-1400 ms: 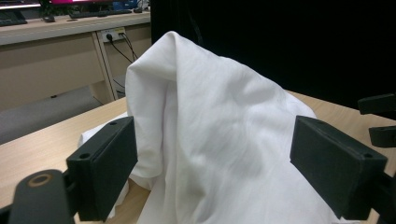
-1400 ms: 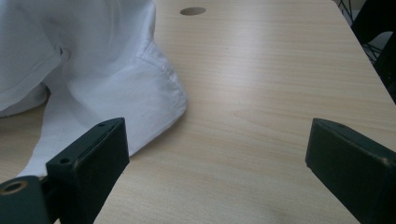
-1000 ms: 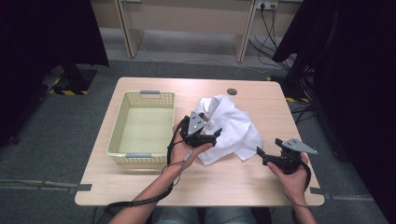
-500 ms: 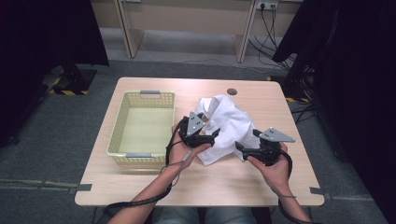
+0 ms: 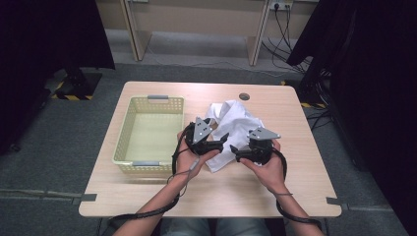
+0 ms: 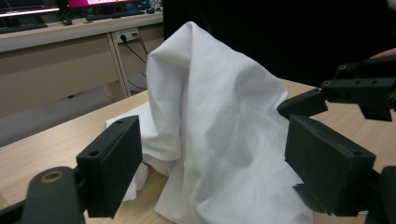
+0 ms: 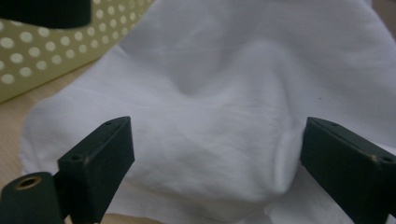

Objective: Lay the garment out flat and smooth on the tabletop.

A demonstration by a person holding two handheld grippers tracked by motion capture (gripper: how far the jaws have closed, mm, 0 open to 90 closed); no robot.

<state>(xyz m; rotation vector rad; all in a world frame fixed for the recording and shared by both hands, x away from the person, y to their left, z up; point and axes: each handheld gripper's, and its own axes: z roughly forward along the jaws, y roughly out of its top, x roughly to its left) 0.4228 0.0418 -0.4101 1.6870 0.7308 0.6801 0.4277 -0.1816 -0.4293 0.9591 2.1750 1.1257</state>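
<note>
- One white cloth (image 5: 231,129), crumpled in a single heap on the tabletop (image 5: 295,196).
- One yellow perforated basket (image 5: 129,129), with two grey handles, one at each short end.
- Two hand-held grippers: a left hand-held gripper (image 5: 223,138) and a right hand-held gripper (image 5: 233,152), each with two black jaws.
- One tabletop, with one round grommet (image 5: 244,96).

No readable text, labels, brands or numbers anywhere I can see. The monitor strip at the far left in my left gripper view is too blurred to make out. The only sign-like marking is the yellow-black hazard stripes (image 5: 74,96) on the floor, far left of the table.
</note>
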